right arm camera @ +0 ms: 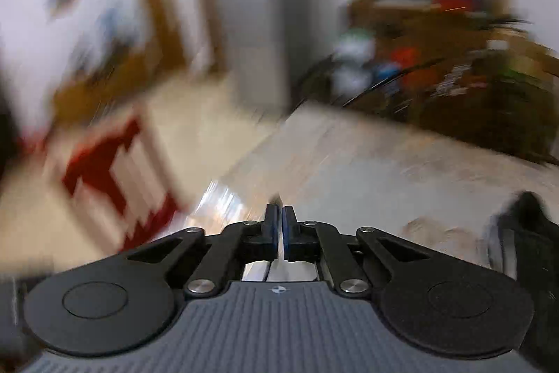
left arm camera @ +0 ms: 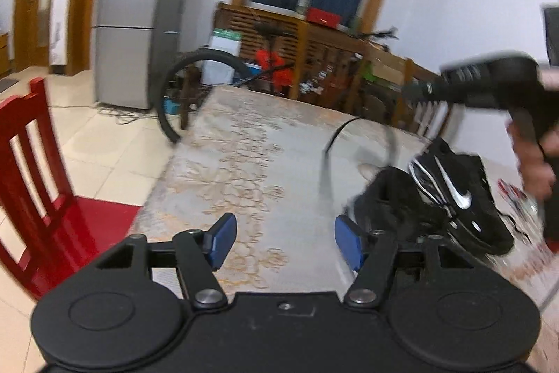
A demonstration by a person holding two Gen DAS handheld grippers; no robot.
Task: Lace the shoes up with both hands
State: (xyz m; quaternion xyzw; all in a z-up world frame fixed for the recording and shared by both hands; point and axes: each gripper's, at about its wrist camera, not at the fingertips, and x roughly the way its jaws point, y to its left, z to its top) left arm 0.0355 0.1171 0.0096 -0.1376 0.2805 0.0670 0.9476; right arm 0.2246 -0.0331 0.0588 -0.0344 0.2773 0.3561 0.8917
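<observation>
A pair of black shoes (left arm camera: pixel 454 194) with a white swoosh lies on the table at the right. A black lace (left arm camera: pixel 326 159) rises from them and curls in a blurred loop in the air. My left gripper (left arm camera: pixel 284 240) is open just left of the shoes, its blue pads (left arm camera: pixel 222 242) wide apart with nothing between them. My right gripper (left arm camera: pixel 410 91) hangs above the shoes, held by a hand (left arm camera: pixel 534 163). In the right wrist view, which is heavily blurred, the right gripper (right arm camera: pixel 279 210) is shut, and I see nothing plainly between its pads. A black shoe (right arm camera: pixel 524 233) shows at the lower right there.
The table (left arm camera: pixel 244 163) has a pale patterned cloth. A red chair (left arm camera: pixel 35 180) stands at its left edge. Beyond are a grey fridge (left arm camera: pixel 136 23), a bicycle wheel (left arm camera: pixel 174 100) and a cluttered wooden rack (left arm camera: pixel 332 58) under a window.
</observation>
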